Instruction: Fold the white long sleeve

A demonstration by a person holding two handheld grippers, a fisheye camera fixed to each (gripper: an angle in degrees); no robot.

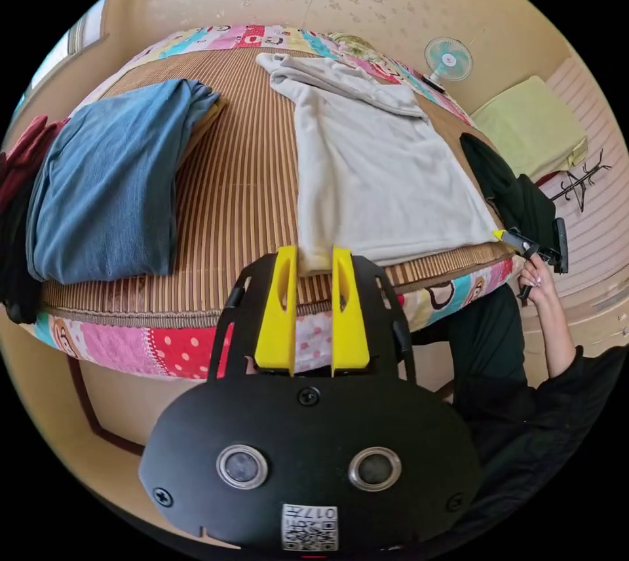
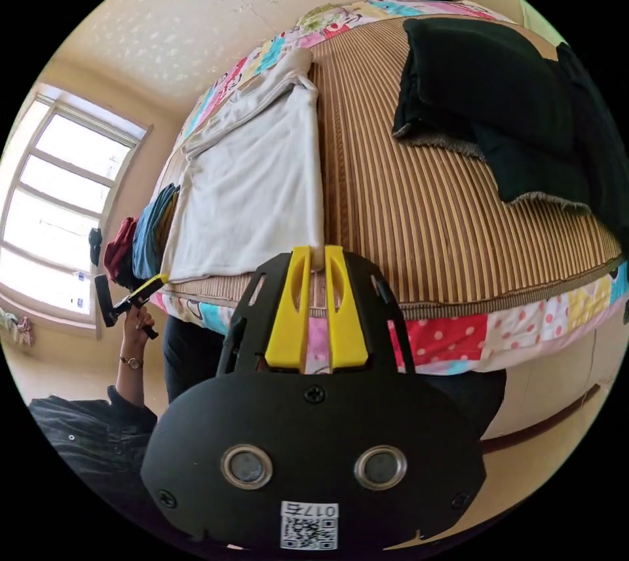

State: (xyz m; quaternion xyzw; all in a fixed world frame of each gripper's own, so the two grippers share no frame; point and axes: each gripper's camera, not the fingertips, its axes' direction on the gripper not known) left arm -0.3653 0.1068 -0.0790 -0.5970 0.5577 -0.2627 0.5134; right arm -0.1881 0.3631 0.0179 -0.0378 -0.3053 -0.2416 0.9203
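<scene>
— Where's the white shirt (image 1: 373, 174)?
— Flat on the bed's striped mat (image 1: 242, 194). Left tongs (image 1: 313, 259) nip its near corner; right tongs (image 2: 317, 256) seem closed on the other corner.

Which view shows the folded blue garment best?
Left gripper view: the folded blue garment lies large and face-on on the striped mat. In the right gripper view it is a small edge-on sliver beyond the white long sleeve.
</scene>
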